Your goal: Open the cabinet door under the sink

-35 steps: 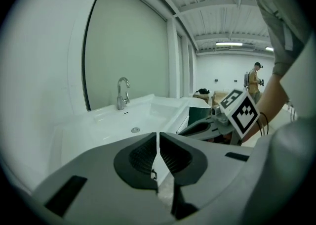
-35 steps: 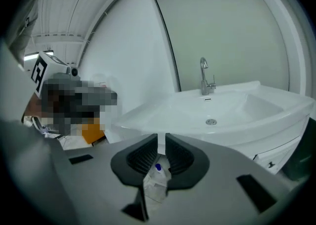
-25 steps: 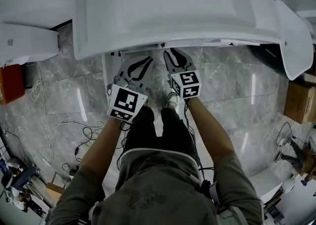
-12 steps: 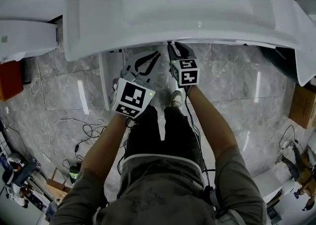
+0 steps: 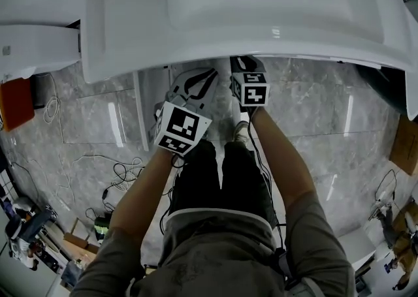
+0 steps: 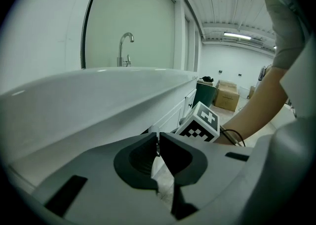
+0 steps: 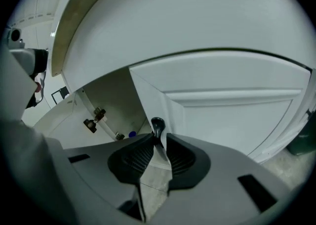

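Observation:
In the right gripper view a white panelled cabinet door (image 7: 227,105) stands under the sink, its left edge toward me. My right gripper (image 7: 159,137) is shut on the door's dark knob (image 7: 157,124). Beside that edge the cabinet's inside shows, with metal hinges (image 7: 96,117). In the head view the right gripper (image 5: 243,64) reaches beneath the rim of the white sink (image 5: 130,21), its tips hidden. My left gripper (image 5: 208,77) hangs just left of it, below the rim. In its own view the left gripper (image 6: 158,137) is shut on nothing.
Another white door panel (image 5: 140,109) stands swung out, edge-on, left of my left gripper. Cables (image 5: 121,175) lie on the grey marble floor. A white fixture (image 5: 32,44) and a red object (image 5: 14,103) are at the far left. A faucet (image 6: 126,46) rises behind the basin.
The right gripper has moved forward under the sink rim, so its jaw tips are now hidden in the head view. The left gripper has shifted slightly right and forward.

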A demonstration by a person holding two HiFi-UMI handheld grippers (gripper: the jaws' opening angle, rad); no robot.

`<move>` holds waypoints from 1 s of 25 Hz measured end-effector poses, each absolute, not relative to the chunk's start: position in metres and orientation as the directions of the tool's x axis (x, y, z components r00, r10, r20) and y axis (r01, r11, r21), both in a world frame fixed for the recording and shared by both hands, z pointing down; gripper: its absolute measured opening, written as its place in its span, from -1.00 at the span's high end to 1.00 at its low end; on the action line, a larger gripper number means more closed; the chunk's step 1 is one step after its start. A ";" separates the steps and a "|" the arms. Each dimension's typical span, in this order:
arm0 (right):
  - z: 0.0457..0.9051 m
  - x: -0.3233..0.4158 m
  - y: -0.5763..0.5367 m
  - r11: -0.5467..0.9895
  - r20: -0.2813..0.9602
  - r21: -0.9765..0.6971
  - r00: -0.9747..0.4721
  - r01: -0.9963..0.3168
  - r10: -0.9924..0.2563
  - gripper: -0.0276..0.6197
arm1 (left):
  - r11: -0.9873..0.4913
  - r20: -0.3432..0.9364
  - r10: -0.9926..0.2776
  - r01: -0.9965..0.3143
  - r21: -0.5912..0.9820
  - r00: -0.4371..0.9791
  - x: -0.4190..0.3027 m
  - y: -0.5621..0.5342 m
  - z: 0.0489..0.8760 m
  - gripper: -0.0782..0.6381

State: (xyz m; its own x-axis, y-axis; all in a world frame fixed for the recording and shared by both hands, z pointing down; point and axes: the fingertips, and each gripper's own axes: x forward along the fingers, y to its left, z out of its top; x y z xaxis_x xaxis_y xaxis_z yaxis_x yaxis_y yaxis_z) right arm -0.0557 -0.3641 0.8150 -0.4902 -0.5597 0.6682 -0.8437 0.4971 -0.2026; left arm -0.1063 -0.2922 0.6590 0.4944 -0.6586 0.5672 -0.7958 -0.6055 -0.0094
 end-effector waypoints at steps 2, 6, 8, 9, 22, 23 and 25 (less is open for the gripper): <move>0.816 -0.056 -0.367 0.498 0.656 -0.196 -0.491 -0.845 -0.573 0.65 | -0.602 0.563 -0.663 -0.799 -0.008 0.494 -0.109 -0.291 0.662 0.69; 0.811 -0.063 -0.363 0.515 0.647 -0.172 -0.490 -0.840 -0.584 0.73 | -0.596 0.552 -0.668 -0.803 0.006 0.499 -0.109 -0.286 0.668 0.69; 0.812 -0.062 -0.363 0.522 0.642 -0.149 -0.484 -0.840 -0.595 0.74 | -0.596 0.555 -0.665 -0.803 0.009 0.500 -0.107 -0.284 0.672 0.69; 0.812 -0.061 -0.362 0.526 0.637 -0.142 -0.484 -0.839 -0.600 0.75 | -0.597 0.557 -0.663 -0.802 0.010 0.500 -0.105 -0.282 0.673 0.69; 0.805 -0.021 -0.280 0.640 0.570 -0.170 -0.604 -0.749 -0.556 0.75 | -0.638 0.627 -0.587 -0.769 0.032 0.513 -0.075 -0.253 0.690 0.69; 0.805 -0.016 -0.274 0.656 0.568 -0.162 -0.613 -0.737 -0.549 0.75 | -0.643 0.637 -0.574 -0.765 0.039 0.515 -0.070 -0.250 0.694 0.69; 0.805 -0.006 -0.261 0.696 0.561 -0.142 -0.637 -0.704 -0.529 0.75 | -0.663 0.655 -0.544 -0.747 0.047 0.524 -0.057 -0.242 0.704 0.69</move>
